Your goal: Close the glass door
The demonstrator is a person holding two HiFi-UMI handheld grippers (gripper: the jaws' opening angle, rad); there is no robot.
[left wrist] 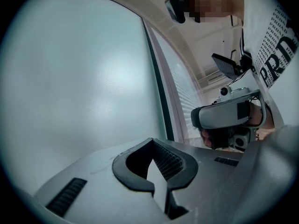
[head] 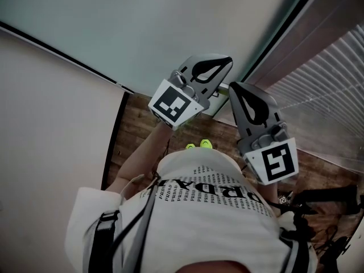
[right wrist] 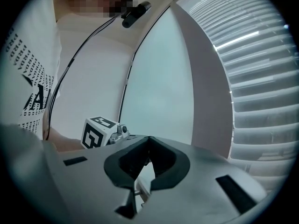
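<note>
Head view: frosted glass door (head: 142,27) stands just ahead of left gripper (head: 227,61) and right gripper (head: 234,86), both jaw pairs pinched together on nothing, so any push with bare tips on that slick pane could skid off, or slam it into the frame (head: 313,33).

Door (head: 142,27) blocks ahead, wall (head: 51,124) left, blinds (head: 335,67) right. Clear over floor (head: 142,124) below. Narrow gap between left gripper (head: 226,61) and right gripper (head: 234,87).

Pale-green frosted glass door (head: 142,21), brown wood-grain floor (head: 142,124), white slatted blinds (right wrist: 261,78).
</note>
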